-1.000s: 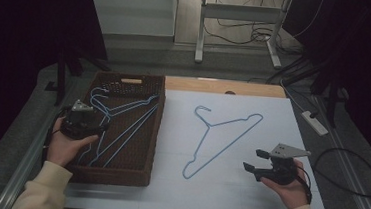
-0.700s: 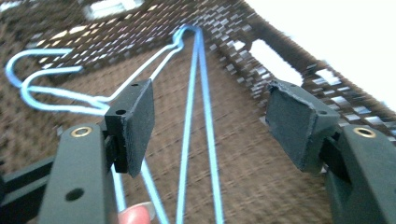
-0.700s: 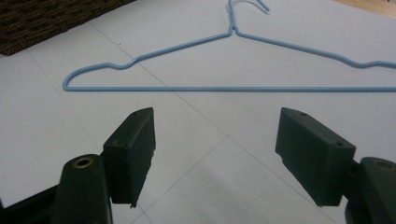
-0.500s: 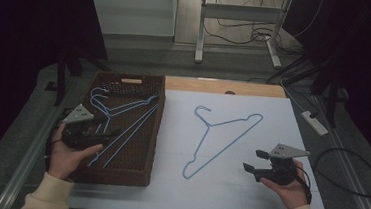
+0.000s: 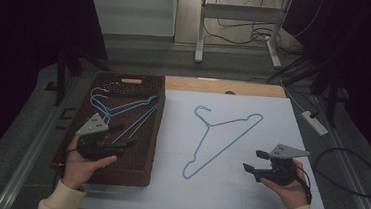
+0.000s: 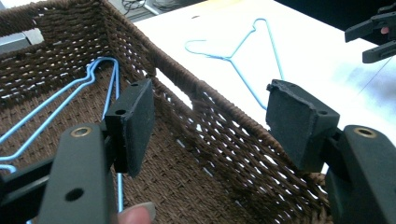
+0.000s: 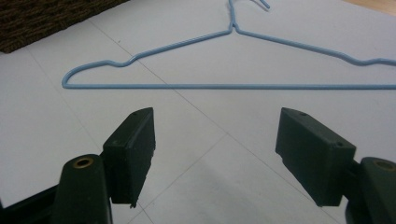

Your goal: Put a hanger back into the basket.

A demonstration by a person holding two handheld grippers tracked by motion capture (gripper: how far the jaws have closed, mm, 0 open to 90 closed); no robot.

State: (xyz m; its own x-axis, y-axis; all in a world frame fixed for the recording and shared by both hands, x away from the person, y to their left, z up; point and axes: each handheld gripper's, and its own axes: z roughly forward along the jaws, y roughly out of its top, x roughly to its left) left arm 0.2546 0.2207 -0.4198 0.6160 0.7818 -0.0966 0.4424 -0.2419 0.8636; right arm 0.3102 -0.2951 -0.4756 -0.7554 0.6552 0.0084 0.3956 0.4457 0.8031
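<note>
A blue wire hanger (image 5: 223, 135) lies flat on the white sheet (image 5: 272, 126) in the middle of the table; the right gripper view has the same hanger (image 7: 224, 70) just ahead of the jaws. A brown wicker basket (image 5: 141, 166) at the left holds more blue hangers (image 5: 122, 112). My left gripper (image 5: 121, 135) is over the basket's near part, open, nothing between its jaws; the left gripper view looks across the basket's wall (image 6: 224, 126) toward the lone hanger (image 6: 243, 56). My right gripper (image 5: 254, 161) rests open on the sheet, right of the hanger.
A power strip (image 5: 315, 122) and a looped black cable (image 5: 354, 170) lie on the grey surface at the right. A bare wooden strip (image 5: 225, 86) runs along the far edge. Table legs and cables (image 5: 239, 33) stand behind.
My left gripper has drawn back toward the near edge of the basket and turned to point right. The right gripper and the lone hanger have stayed put.
</note>
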